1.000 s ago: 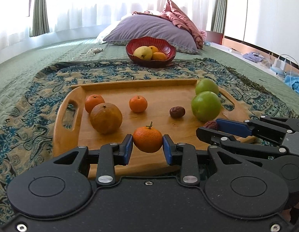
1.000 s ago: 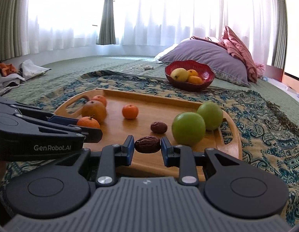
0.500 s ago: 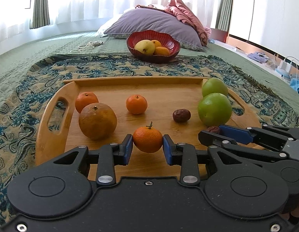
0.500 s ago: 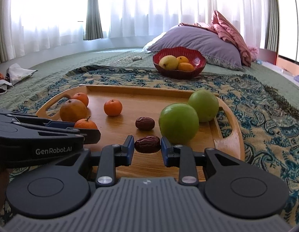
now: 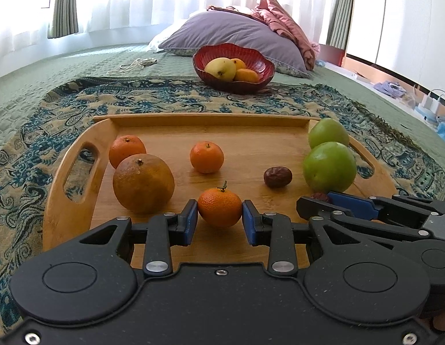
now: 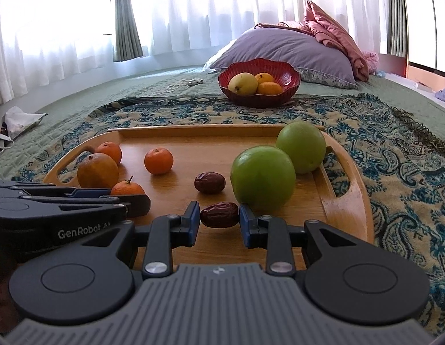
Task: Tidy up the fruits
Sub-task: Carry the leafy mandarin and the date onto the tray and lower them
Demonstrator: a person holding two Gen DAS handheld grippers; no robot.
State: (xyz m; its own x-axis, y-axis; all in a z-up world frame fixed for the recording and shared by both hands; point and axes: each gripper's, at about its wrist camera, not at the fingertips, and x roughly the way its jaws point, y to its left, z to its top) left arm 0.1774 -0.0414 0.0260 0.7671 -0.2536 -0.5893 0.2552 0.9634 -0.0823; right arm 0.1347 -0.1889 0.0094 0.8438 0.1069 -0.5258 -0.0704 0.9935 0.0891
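Left gripper (image 5: 220, 220) is clamping a stemmed mandarin (image 5: 220, 207) btwn its pads, just over the tray (image 5: 210, 122); right gripper (image 6: 219, 220) is pinching a date (image 6: 219, 215) beside it. Bowl (image 6: 288, 84) w/ fruit is sitting well ahead, past the tray.

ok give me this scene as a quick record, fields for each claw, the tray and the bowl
left claw: shut on a small stemmed mandarin
right claw: shut on a dark date
tray: wooden; also holds two mandarins, a large brownish orange, one date, two green fruits
bowl: red, beyond the tray; a yellow fruit and two orange ones
surface: patterned cloth
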